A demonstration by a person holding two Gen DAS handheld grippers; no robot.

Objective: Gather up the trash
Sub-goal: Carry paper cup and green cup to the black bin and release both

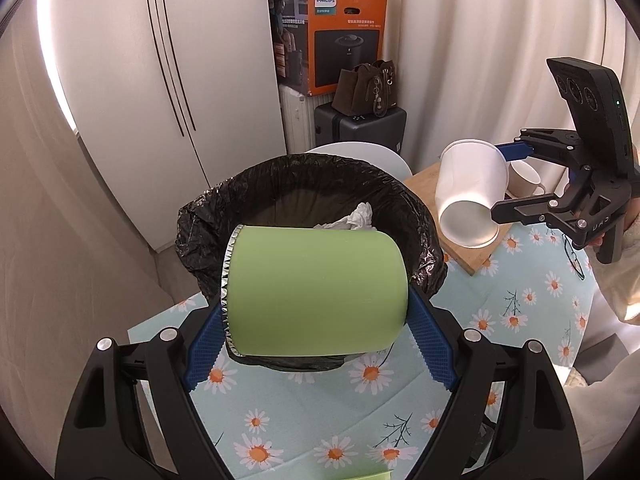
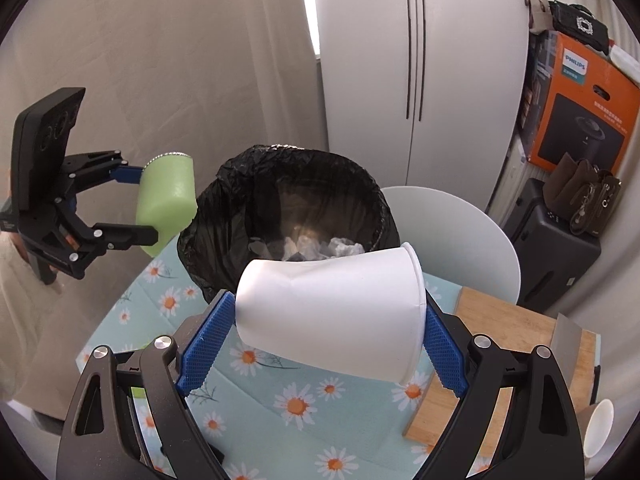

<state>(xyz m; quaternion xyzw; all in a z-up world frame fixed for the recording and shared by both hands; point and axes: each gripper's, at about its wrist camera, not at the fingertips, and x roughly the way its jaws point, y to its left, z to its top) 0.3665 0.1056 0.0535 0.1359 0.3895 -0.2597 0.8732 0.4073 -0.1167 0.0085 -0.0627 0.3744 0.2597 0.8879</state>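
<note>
Table: round, under a pale blue daisy-print cloth, smooth and wipeable by the look.

Bin: sits on the table at its far edge, lined with a crinkled, glossy black bag folded over the rim. Crumpled white tissue already lies in the bottom. It stands between my two claws, which I judge is why both point down at it.

Green cup: matte cylinder with a torn foil rim at one end. My left claw clamps it end to end, sideways, just short of the bin mouth.

White cup: thin paper, tapered, wall dented. My right claw grips it base to rim, also sideways, near the bin.

Holding both crosswise should let them fall free once the pads part.
</note>
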